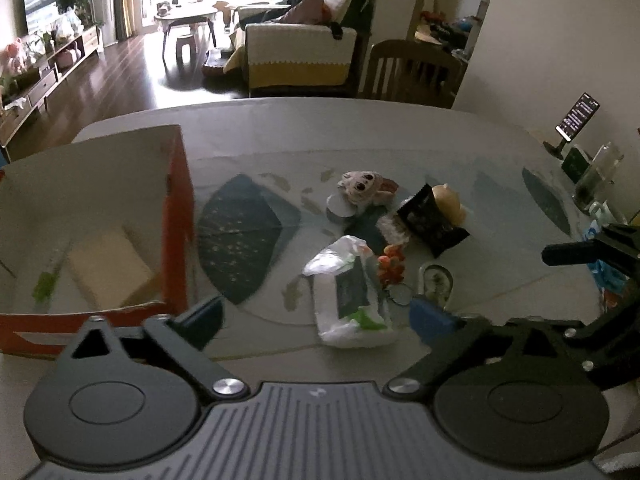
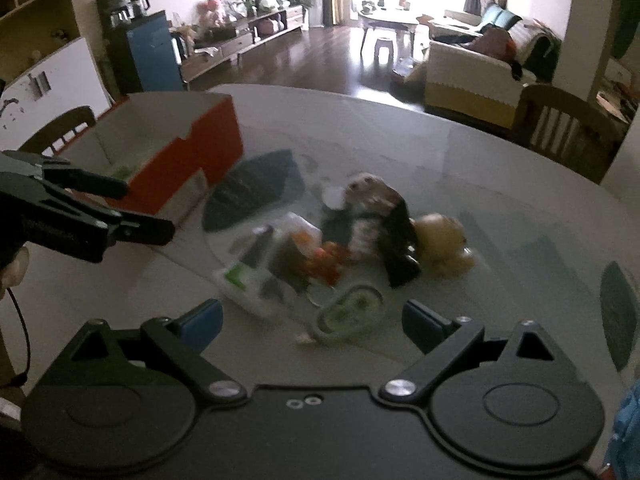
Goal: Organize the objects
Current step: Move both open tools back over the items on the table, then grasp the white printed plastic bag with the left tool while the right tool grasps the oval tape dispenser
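Both sets of fingers spread wide and empty, left gripper (image 1: 316,320) poised over the white packet (image 1: 352,300) in the clutter heaped mid-surface, right gripper (image 2: 312,320) near the oval tin (image 2: 348,314), orange box (image 1: 176,216) waiting open toward the left edge, likely for collecting.

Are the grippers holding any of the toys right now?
No. The left gripper and right gripper are both open and empty, above the pile.
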### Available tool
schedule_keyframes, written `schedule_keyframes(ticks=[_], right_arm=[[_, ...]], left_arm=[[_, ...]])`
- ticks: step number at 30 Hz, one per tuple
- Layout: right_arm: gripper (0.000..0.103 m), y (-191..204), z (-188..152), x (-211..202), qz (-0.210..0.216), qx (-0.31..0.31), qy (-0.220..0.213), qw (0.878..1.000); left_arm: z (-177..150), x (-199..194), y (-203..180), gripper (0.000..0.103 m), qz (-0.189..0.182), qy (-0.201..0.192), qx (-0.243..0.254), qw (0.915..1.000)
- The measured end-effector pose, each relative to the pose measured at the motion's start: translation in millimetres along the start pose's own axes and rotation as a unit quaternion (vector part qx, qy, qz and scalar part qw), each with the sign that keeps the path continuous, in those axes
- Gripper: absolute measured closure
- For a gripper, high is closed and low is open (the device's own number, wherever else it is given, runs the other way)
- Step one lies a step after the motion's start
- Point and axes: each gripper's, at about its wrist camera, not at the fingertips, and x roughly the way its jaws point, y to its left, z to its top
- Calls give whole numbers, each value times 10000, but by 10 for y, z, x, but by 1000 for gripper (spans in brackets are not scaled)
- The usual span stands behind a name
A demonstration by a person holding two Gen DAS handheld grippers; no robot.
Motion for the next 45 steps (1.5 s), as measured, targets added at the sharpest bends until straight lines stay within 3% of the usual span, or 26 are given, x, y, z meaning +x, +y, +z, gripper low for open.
schedule_keyframes(ticks=[4,13,27,39,45], right_arm=[[7,-149,-85,79,-136,58,89,9999],[8,-355,-122,434,-286,237,377,9986],[9,-501,11,1005,-352,963,835,9912],[11,-598,122,1304,-426,1511,1115,9813],[17,-555,103,1328,-373,1484,1116,9819]], left_arm=[[-11,170,-106,0,80,16,43,10000],[-8,557,-294,0,-107,294,130,9994],[42,1143,-249,0,284,596,212,9976],[-26,1347,-172,0,252,793,271,9962],[-46,1395,-190,0,212,820,340,9958]])
